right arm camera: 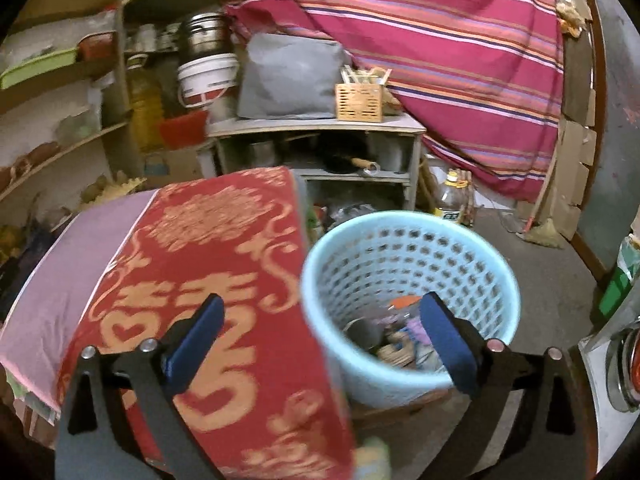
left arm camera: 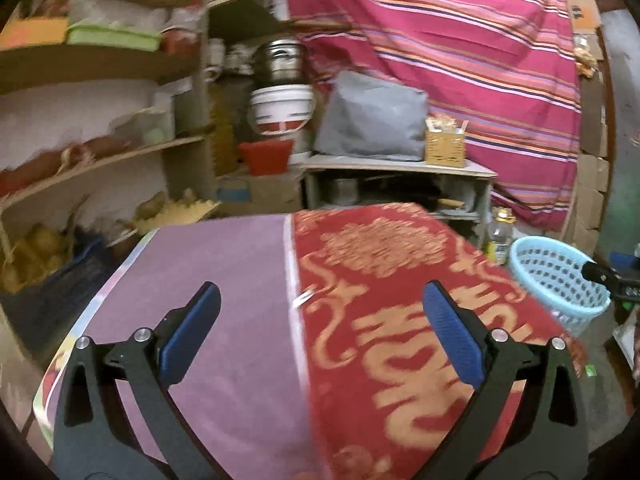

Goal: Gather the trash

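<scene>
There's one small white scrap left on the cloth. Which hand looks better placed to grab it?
Left, probably. Its open tongs point at the white scrap lying just ahead. The right tongs, open and empty, face the blue basket.

We count one light blue basket (right arm camera: 412, 264) beside table, mixed trash inside, pieces too blurred to number. One small white scrap (left arm camera: 303, 298) on cloth. Two cloths on table: one red patterned (left arm camera: 400, 300), one plain purple (left arm camera: 224, 280). One oil bottle (right arm camera: 450, 200) on floor. Two grippers, left (left arm camera: 320, 332) and right (right arm camera: 320, 338).
</scene>
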